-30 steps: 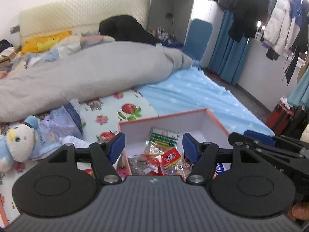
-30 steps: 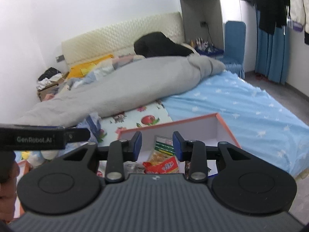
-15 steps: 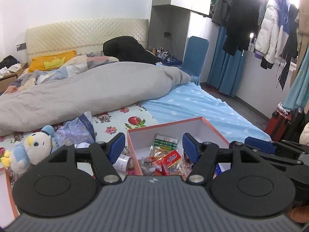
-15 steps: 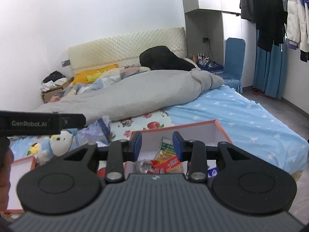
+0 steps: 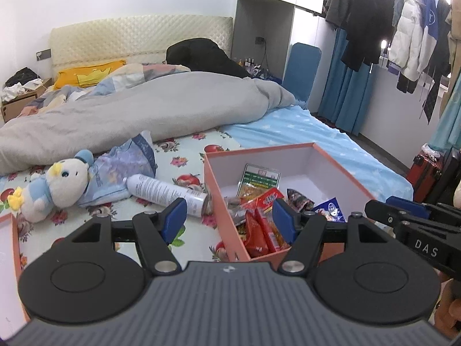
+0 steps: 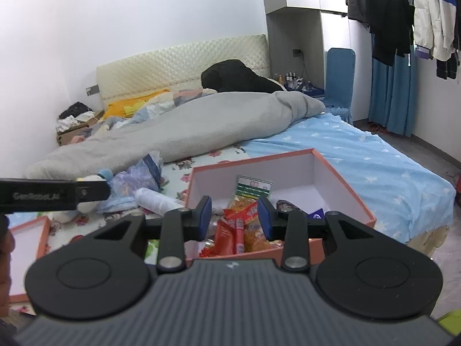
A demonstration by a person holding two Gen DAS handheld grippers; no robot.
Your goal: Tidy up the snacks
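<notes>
The box (image 5: 340,170) sits on the bed (image 5: 331,135), orange outside, white inside, with snacks (image 5: 259,216) heaped in its near-left corner. The left tongs (image 5: 229,217) are spread wide and empty, poised over the box's left wall. The right tongs (image 6: 234,216) stand partly spread, also empty, above the snacks. At 9 o'clock of the box lie a white can (image 5: 164,189) and, further out, a plush toy (image 5: 54,184).
</notes>
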